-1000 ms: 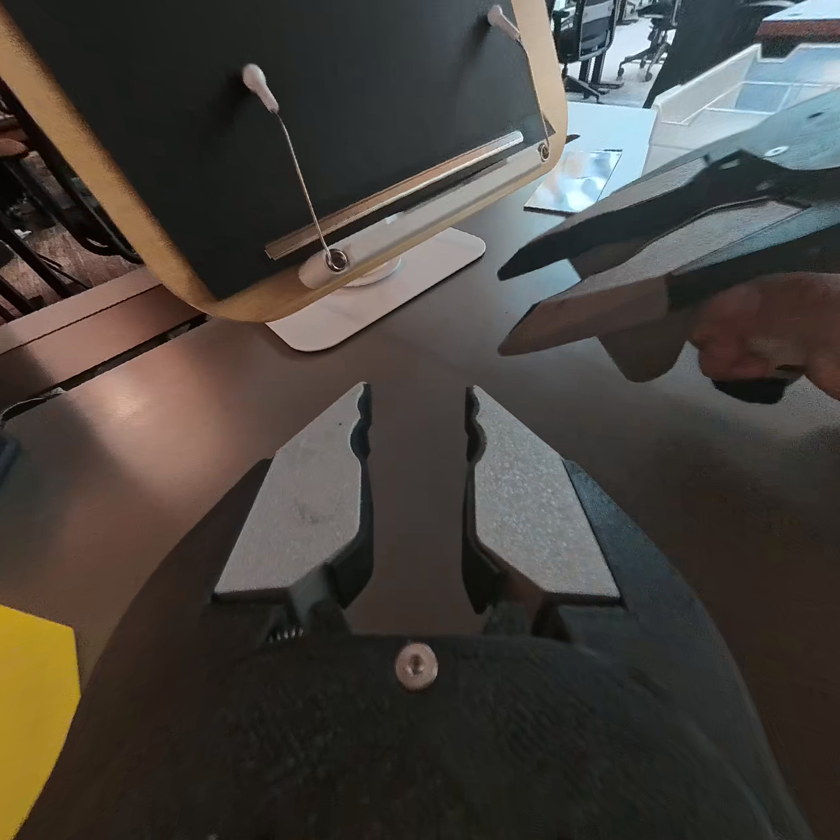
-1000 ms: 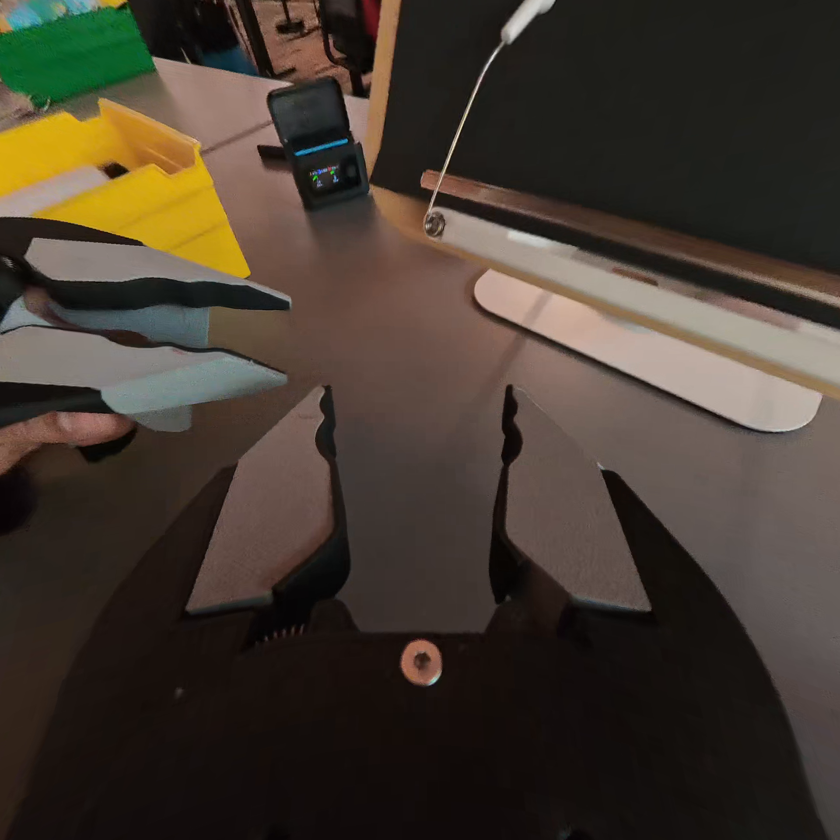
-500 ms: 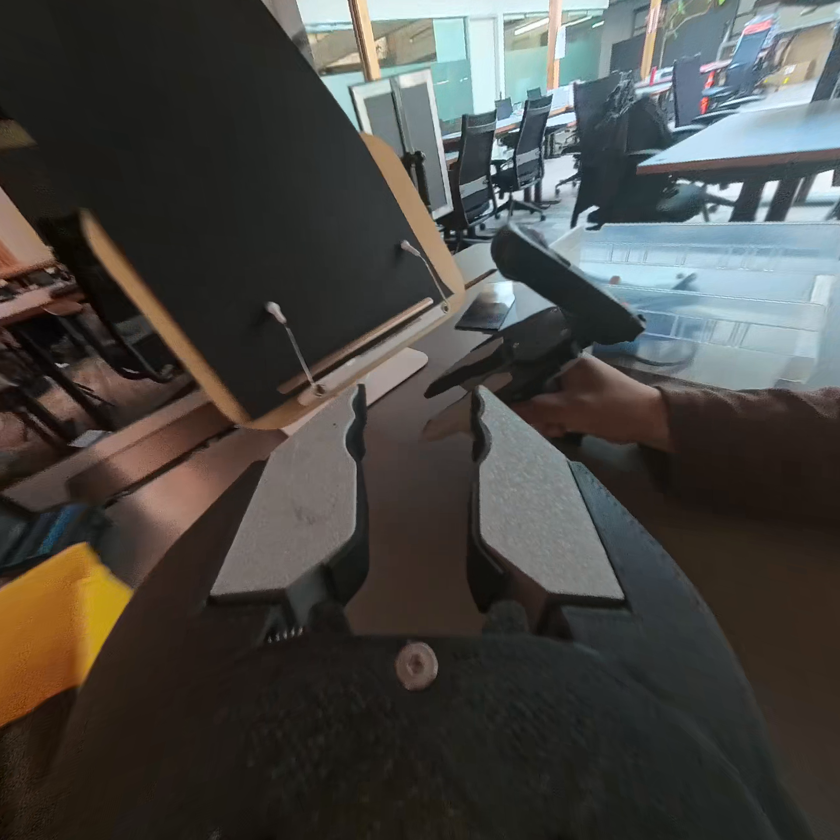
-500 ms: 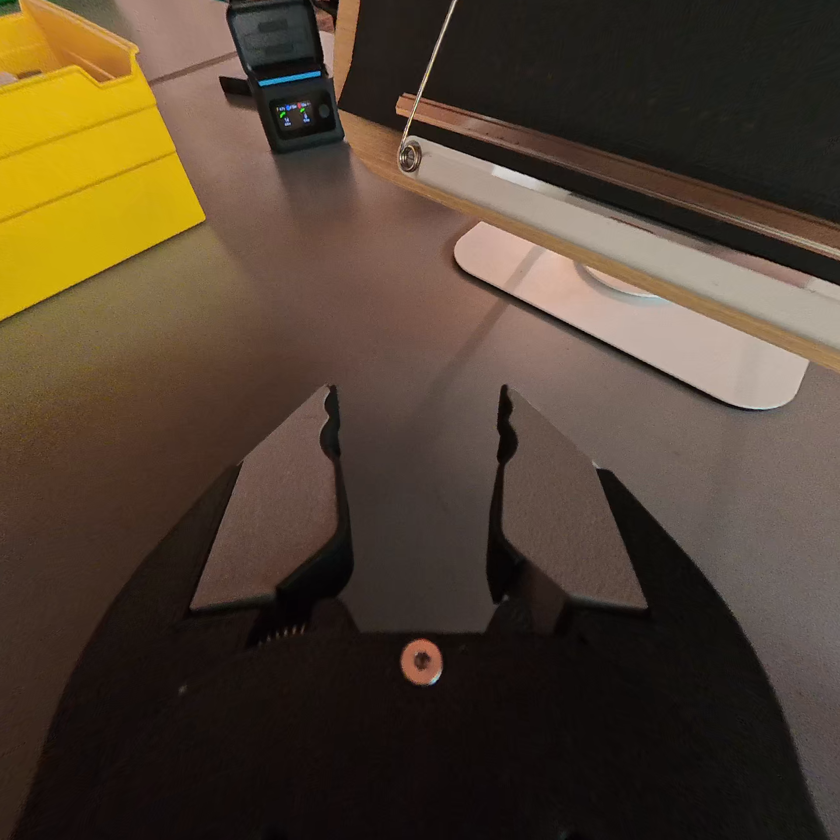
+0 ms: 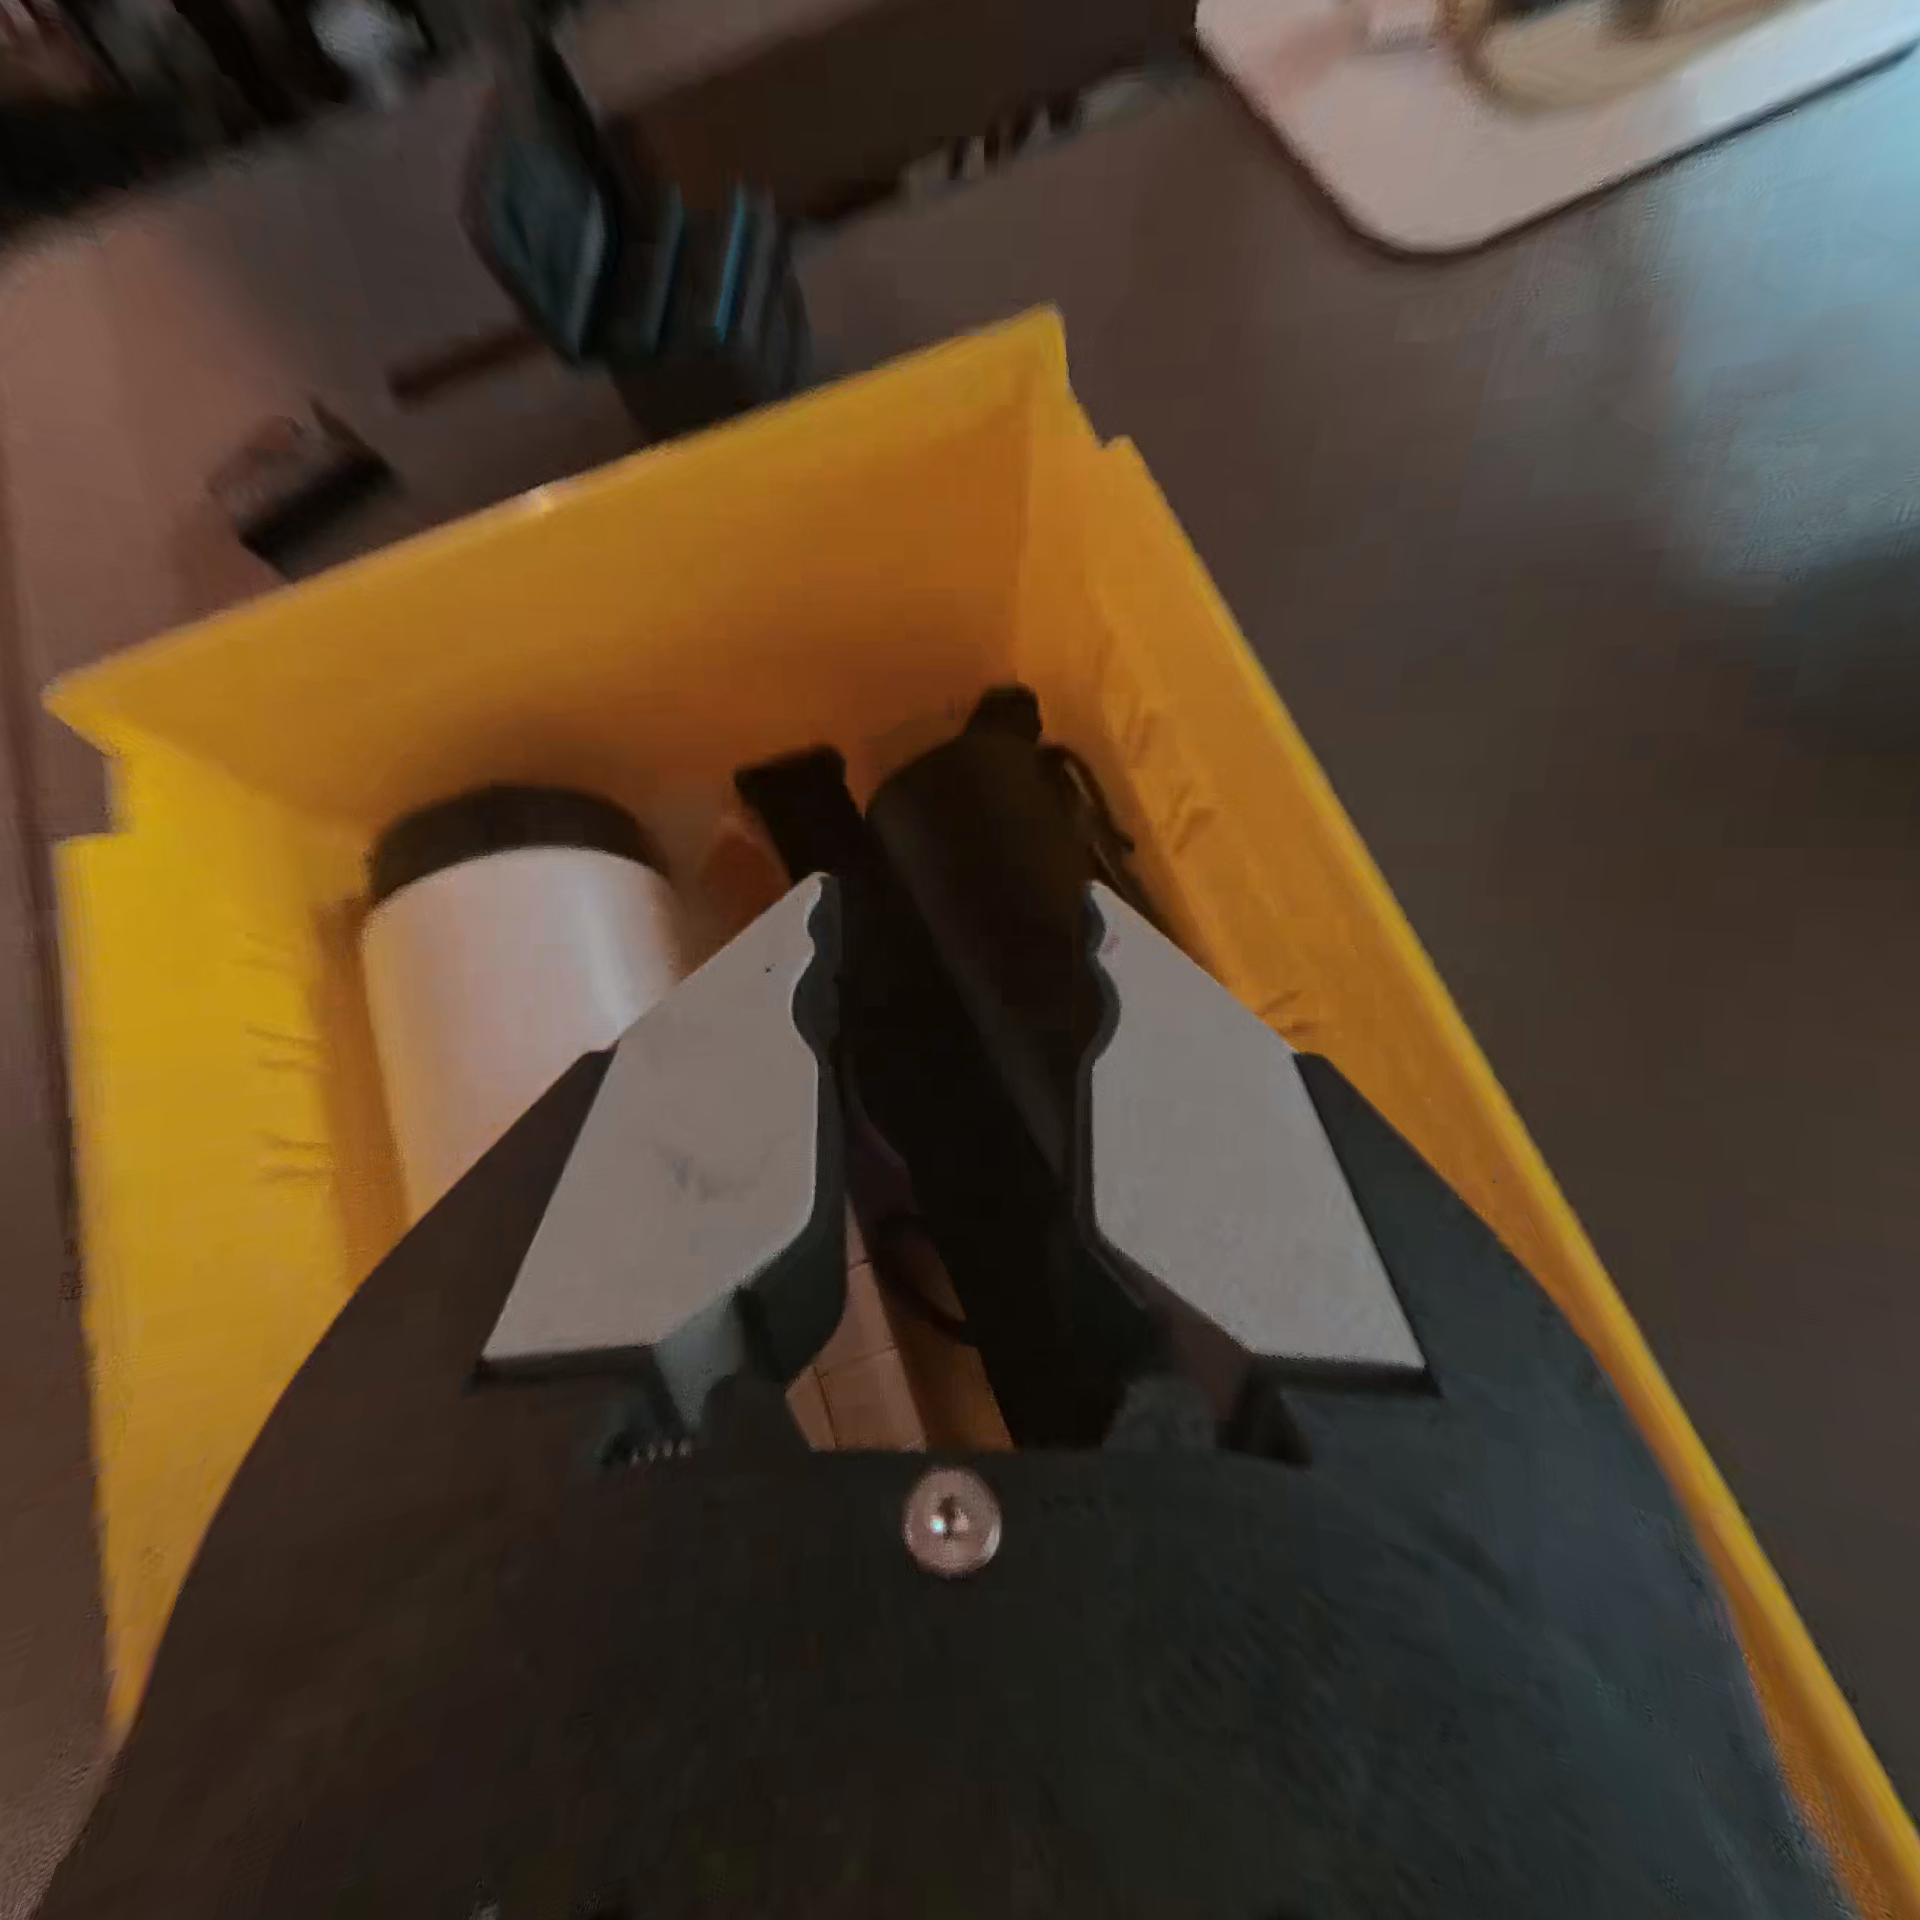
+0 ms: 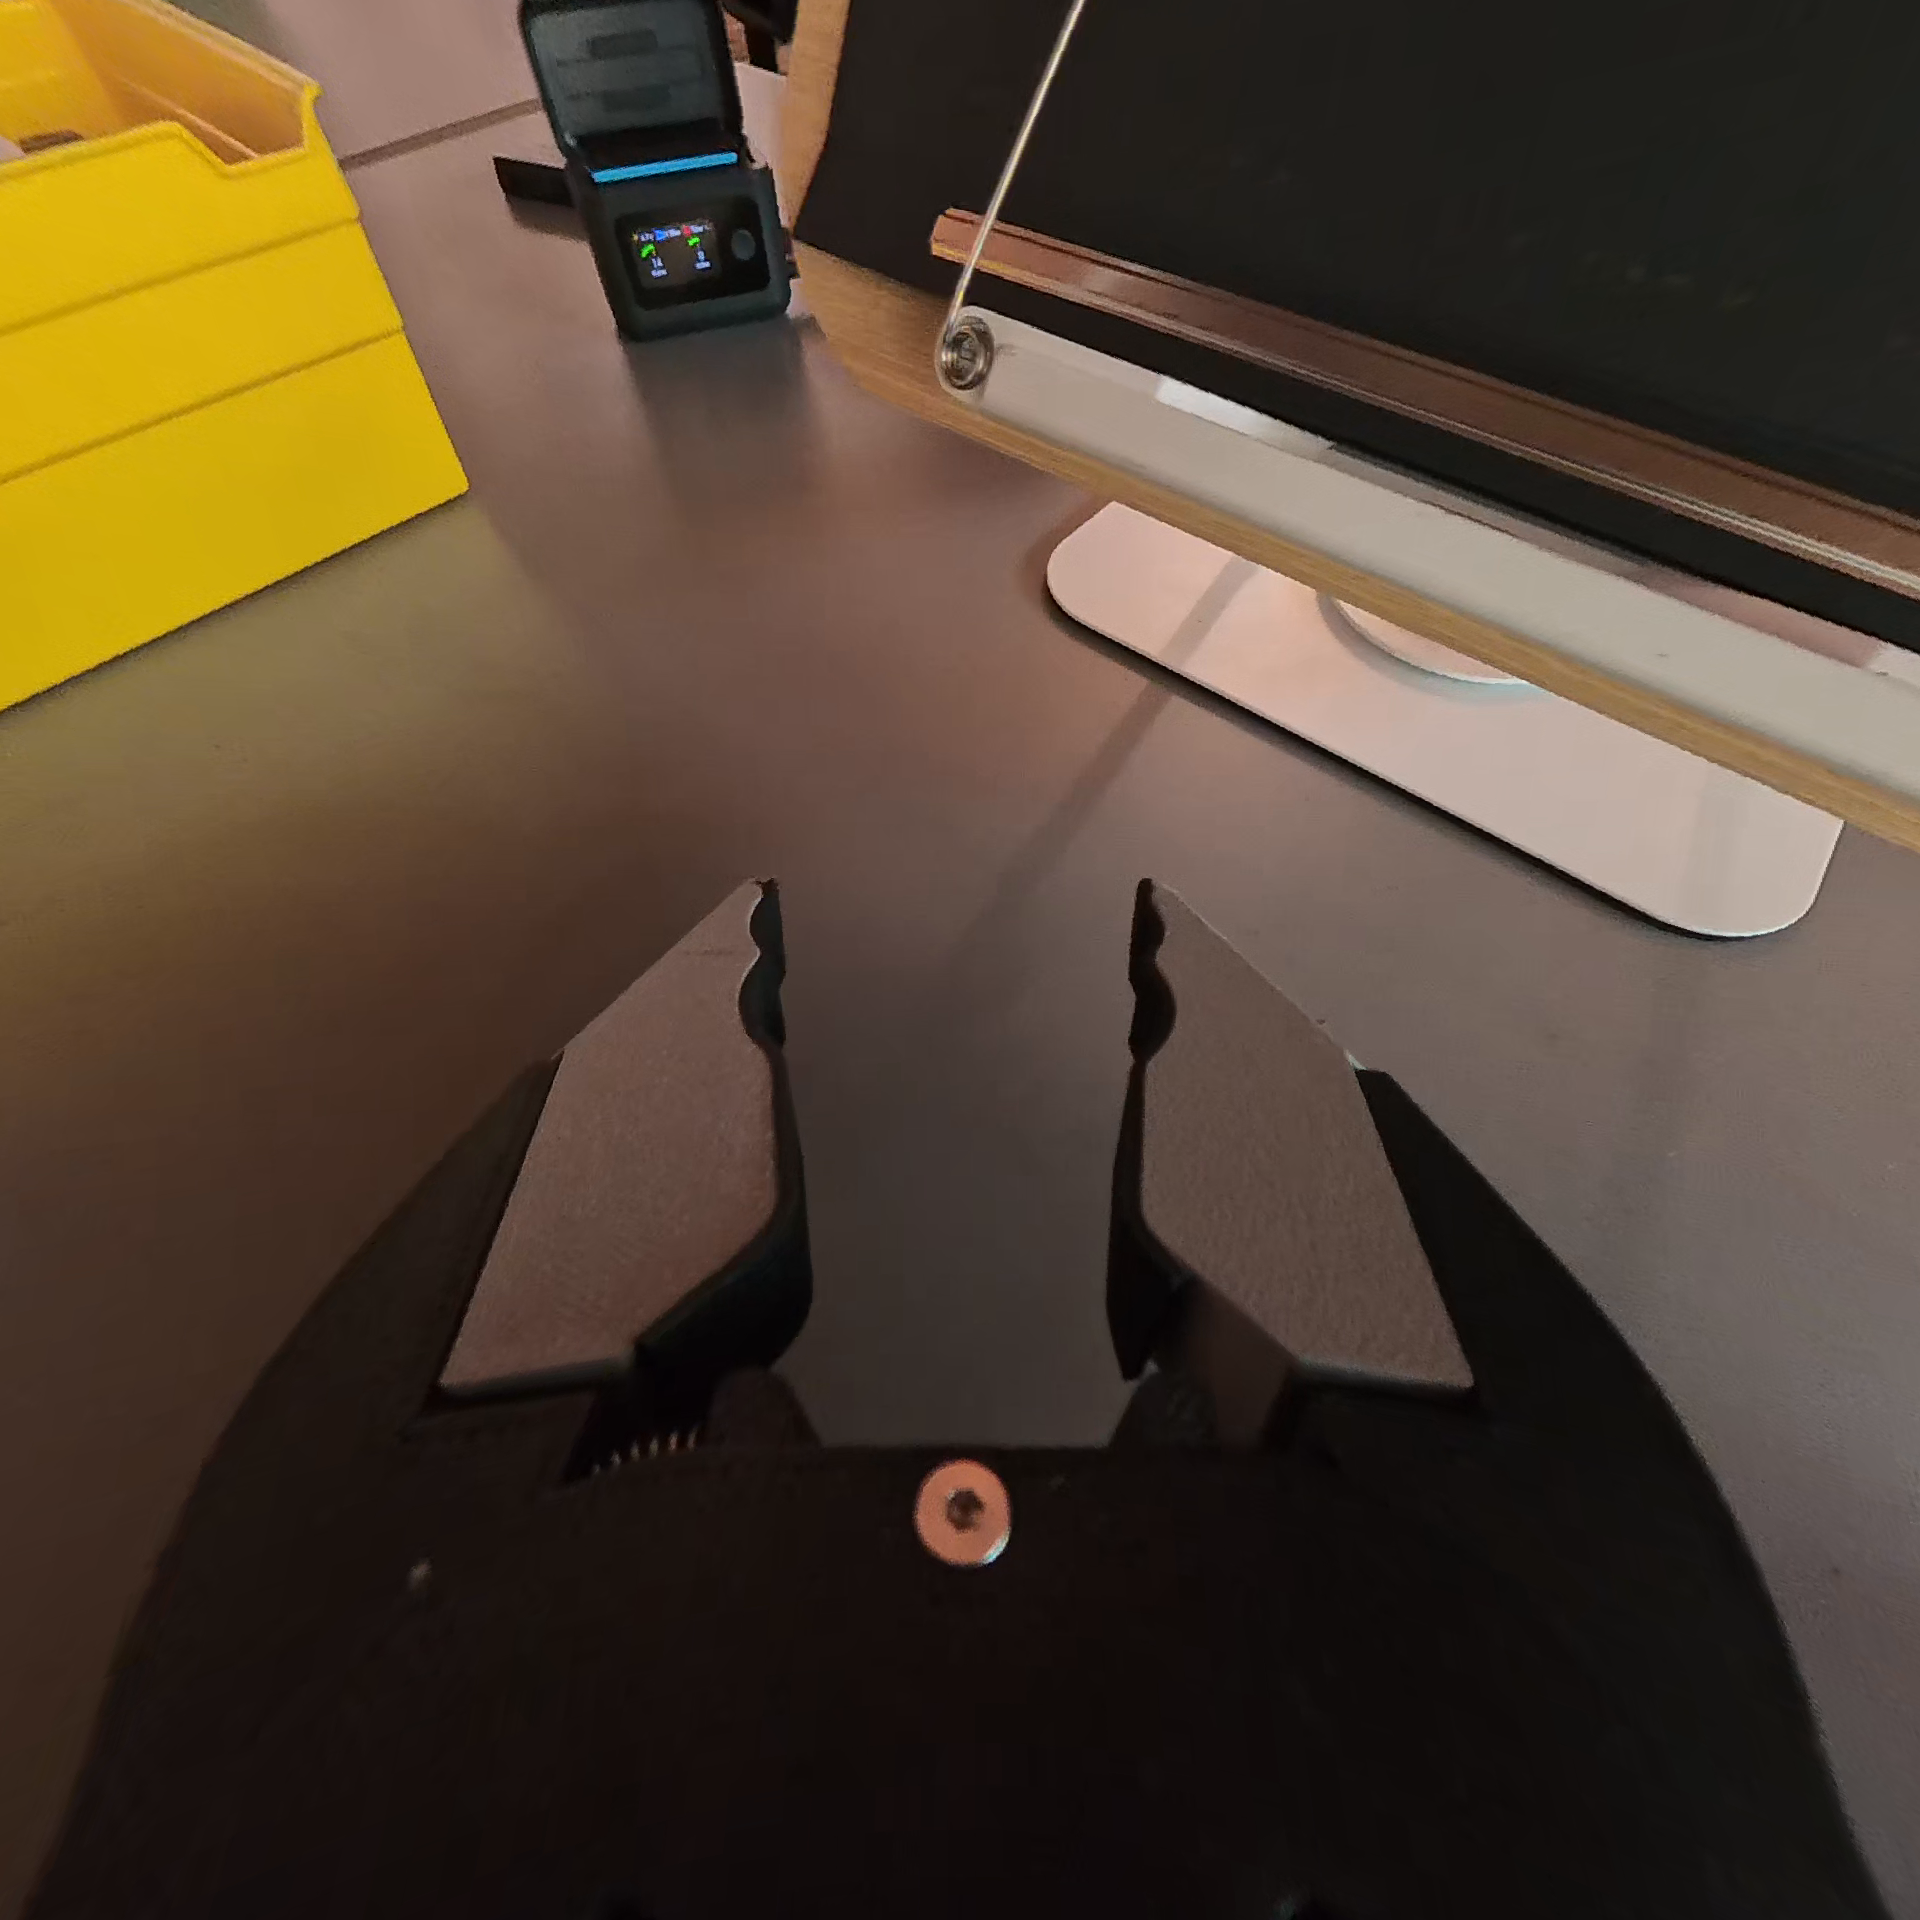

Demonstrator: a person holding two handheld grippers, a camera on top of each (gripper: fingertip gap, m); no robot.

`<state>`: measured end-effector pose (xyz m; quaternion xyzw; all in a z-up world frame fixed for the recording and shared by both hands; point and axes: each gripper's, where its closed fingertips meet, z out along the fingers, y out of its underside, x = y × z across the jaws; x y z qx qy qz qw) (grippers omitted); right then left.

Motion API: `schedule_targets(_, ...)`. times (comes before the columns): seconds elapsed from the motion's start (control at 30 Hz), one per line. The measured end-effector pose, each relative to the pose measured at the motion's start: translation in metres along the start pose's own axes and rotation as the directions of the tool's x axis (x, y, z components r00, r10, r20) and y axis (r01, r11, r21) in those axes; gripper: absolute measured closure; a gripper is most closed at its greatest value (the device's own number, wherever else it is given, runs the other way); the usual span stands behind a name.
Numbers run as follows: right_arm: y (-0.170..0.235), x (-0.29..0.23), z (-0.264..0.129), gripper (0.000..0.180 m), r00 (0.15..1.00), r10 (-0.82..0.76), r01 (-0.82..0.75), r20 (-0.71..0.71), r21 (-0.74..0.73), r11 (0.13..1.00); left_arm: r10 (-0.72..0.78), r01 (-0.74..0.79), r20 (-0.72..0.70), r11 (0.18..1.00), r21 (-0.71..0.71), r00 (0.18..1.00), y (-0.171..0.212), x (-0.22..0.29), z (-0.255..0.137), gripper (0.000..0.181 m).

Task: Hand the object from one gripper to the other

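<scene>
My left gripper (image 5: 958, 888) is open and points down into a yellow bin (image 5: 623, 644). A black, pouch-like object (image 5: 977, 1039) lies in the bin, in line with the gap between my jaws; I cannot tell whether the fingers touch it. A white roll with a dark end (image 5: 509, 966) lies beside it on the left. The view is blurred by motion. My right gripper (image 6: 956, 888) is open and empty, low over the dark table (image 6: 727, 727). The yellow bin (image 6: 187, 416) stands at its far left.
A book stand with a black board (image 6: 1455, 156) and a white base plate (image 6: 1455, 748) stands ahead of the right gripper. A small black device with a lit screen (image 6: 675, 208) sits between the bin and the stand. The base plate's corner (image 5: 1538, 135) shows at the left view's top right.
My left gripper has swung left, away from the book stand and the right gripper, and now tips down over the yellow bin. The right gripper has drifted back slightly, still open.
</scene>
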<state>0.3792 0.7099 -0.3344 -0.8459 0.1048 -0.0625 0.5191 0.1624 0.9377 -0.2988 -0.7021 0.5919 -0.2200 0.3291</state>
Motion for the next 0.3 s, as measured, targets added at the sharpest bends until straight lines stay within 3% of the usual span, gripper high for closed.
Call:
schedule_targets(0.17, 0.002, -0.004, 0.0, 0.116, 1.0, -0.024, 0.024, 0.005, -0.011, 1.0, -0.033, 0.024, -0.077, 0.993, -0.113, 0.996, 0.018, 0.014, 0.027, 0.131)
schedule_targets(0.3, 0.004, -0.006, 0.003, 0.115, 0.999, -0.029, 0.03, 0.017, -0.033, 0.999, 0.018, -0.025, -0.052, 0.991, -0.129, 0.998, 0.017, 0.013, 0.036, 0.135)
